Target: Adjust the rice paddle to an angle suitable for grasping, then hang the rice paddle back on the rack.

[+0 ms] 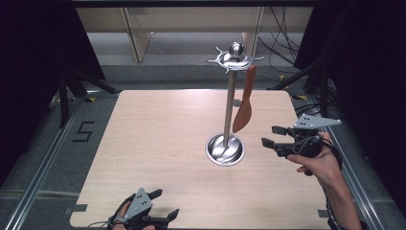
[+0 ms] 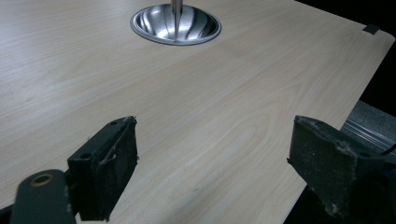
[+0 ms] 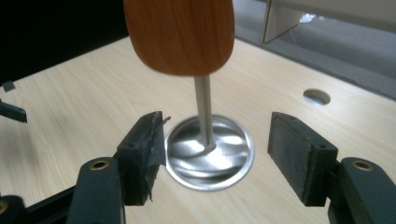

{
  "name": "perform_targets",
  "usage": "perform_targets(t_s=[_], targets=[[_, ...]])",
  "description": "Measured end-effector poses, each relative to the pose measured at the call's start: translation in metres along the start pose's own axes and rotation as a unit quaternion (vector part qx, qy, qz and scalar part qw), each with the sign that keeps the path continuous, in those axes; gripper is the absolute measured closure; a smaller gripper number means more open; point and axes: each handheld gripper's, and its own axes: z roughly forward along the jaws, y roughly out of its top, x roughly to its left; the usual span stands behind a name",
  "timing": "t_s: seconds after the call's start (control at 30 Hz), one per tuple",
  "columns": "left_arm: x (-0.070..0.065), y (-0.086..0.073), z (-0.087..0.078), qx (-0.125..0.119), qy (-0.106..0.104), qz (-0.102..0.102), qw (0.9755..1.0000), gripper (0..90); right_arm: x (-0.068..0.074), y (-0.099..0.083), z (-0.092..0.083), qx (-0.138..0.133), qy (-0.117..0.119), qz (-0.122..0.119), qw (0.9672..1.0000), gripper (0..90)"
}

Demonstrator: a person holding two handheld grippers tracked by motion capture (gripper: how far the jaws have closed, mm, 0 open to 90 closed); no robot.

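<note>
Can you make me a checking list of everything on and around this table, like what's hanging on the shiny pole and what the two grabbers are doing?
Surface: pale wooden table, with a round hole near its far edge.
Job's things: shiny metal stand upright on its round base; a wooden spatula hangs from a hook at its top.
Clutter: nothing seen.
Grippers: left gripper open, empty, low at the near edge; right gripper open, empty, beside the stand, facing the spatula.
Cables: black cables on the floor beyond the table.
Surroundings: dark curtains at both sides, a "5" marked on the floor at left.
</note>
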Motion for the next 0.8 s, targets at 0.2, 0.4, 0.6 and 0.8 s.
perform_targets(t_s=[0.2, 0.4, 0.6, 0.8], targets=[[0.001, 0.0, 0.002, 0.001, 0.003, 0.0, 1.0, 14.8, 0.005, -0.012, 0.007, 0.02, 0.012, -0.006, 0.9997, 37.5], [0.002, -0.001, -0.002, 0.006, 0.013, 0.003, 0.9999, 14.8, 0.006, -0.016, 0.008, 0.023, 0.012, 0.001, 0.9997, 36.4], [0.001, -0.001, -0.001, 0.002, 0.006, 0.005, 1.0, 14.8, 0.009, -0.022, 0.011, 0.035, 0.009, 0.001, 0.9994, 35.8], [0.001, -0.001, -0.001, 0.004, 0.008, 0.005, 0.9999, 14.7, 0.013, -0.034, 0.017, 0.048, 0.021, 0.0, 0.9986, 33.7]])
